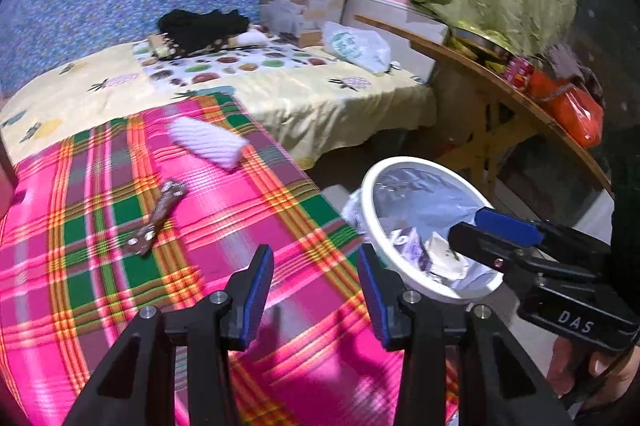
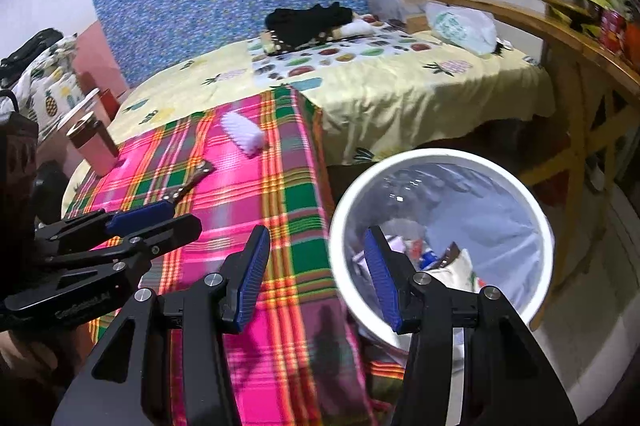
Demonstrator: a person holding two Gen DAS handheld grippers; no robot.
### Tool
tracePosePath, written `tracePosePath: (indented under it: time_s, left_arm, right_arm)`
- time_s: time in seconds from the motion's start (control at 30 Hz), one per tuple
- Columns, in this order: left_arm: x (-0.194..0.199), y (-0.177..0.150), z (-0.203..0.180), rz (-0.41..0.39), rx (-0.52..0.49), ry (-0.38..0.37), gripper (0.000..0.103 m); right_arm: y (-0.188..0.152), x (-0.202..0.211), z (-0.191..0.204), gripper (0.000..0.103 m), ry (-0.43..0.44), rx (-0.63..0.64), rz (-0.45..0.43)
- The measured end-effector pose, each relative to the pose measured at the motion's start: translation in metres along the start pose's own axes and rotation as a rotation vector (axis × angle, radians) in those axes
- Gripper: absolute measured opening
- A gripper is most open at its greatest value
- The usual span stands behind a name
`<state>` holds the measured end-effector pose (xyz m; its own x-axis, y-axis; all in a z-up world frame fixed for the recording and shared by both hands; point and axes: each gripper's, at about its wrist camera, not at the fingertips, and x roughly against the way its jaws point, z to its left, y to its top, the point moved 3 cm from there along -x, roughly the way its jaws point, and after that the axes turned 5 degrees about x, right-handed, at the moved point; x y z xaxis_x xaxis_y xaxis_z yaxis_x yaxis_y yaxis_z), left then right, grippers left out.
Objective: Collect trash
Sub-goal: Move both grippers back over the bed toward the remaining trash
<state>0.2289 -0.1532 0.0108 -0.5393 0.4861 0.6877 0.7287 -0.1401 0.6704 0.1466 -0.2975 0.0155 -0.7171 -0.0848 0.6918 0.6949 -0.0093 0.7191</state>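
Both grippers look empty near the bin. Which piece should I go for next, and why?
Probably send the left gripper, open and empty, forward to the brown wrapper on the plaid cloth: it looks the nearest trash outside the white bin. The white ribbed piece lies farther.

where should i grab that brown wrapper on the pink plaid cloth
Grip the brown wrapper across its narrow middle, coming down from above. It lies flat and long on the plaid cloth, so the jaws should straddle its width.
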Motion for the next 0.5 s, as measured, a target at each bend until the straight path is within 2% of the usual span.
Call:
tracePosePath:
  time_s: [0.5]
  left_arm:
    - [0.015,-0.006,0.058,-0.028,0.083,0.065,0.043]
  right_arm:
    - [0.008,-0.018,0.049,0.050,0.050,0.100,0.031]
